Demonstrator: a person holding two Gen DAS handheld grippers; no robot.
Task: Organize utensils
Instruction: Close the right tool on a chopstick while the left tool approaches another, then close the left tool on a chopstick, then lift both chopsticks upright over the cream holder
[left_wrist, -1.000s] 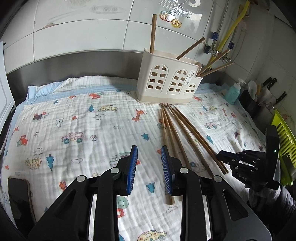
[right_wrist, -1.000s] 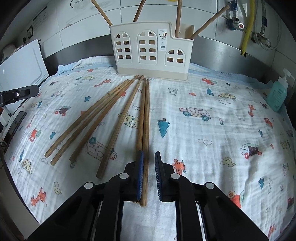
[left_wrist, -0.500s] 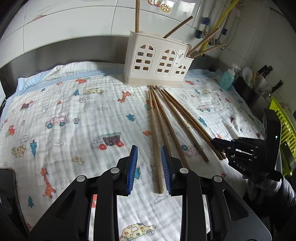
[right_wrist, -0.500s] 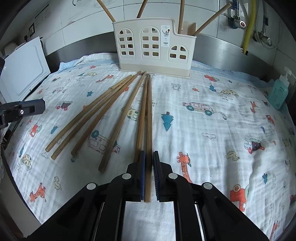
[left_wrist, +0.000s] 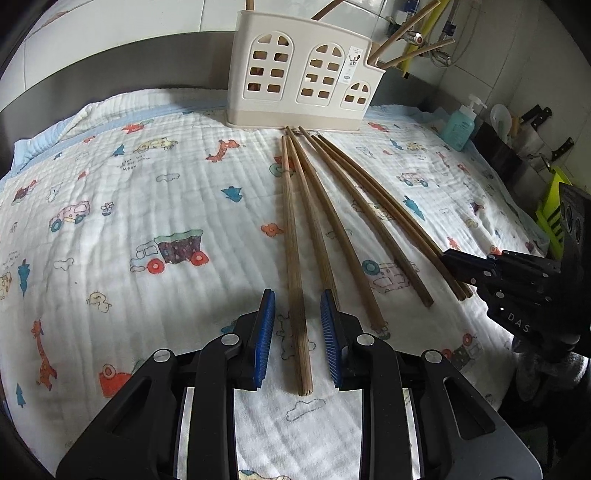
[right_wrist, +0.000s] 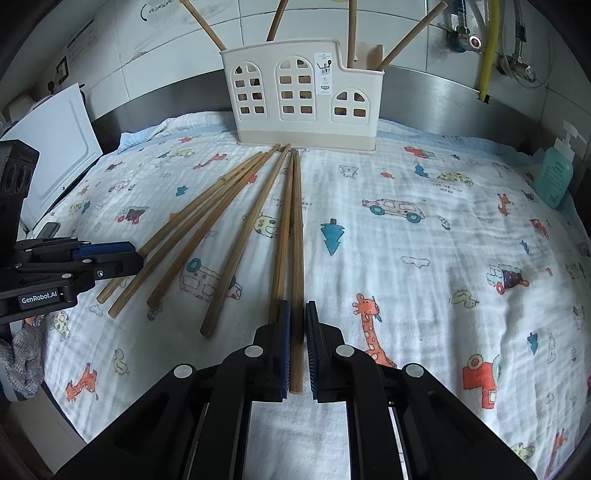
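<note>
Left tongs (left_wrist: 297, 306) stand spread, their blue ribbed pads on either side of the leftmost chopstick (left_wrist: 293, 258) without touching it. Right tongs (right_wrist: 296, 321) are drawn narrow around the rightmost chopstick (right_wrist: 297, 258), pads (right_wrist: 283, 332) just beside the wood; whether they truly pinch it I cannot tell.

Six long wooden chopsticks (right_wrist: 236, 236) lie loose on the cloth, fanned out from a point at the foot of the holder (right_wrist: 303, 96), thin ends gathered there, thick ends splayed toward the cameras. They are plain brown, round, matte, with a fine grain. Four more sticks (right_wrist: 410, 37) stand tilted in the holder's compartments, poking above its rim.

Both tongs reach in low, nearly level with the counter, fingers aimed along the chopsticks toward the holder. Each shows at the edge of the other's view: the right (left_wrist: 465, 269) near the ends of the outer sticks, the left (right_wrist: 110, 258) likewise.

That holder is cream plastic, shaped like a small house front with arched, paned cut-out windows and a stepped top edge. Under everything lies a crinkled white muslin cloth (left_wrist: 129, 206) printed with cars, giraffes and trees, blue-bordered. Behind run a steel backsplash (right_wrist: 443, 96) and white tiles; a teal pump bottle (right_wrist: 557, 173) stands at the right.
</note>
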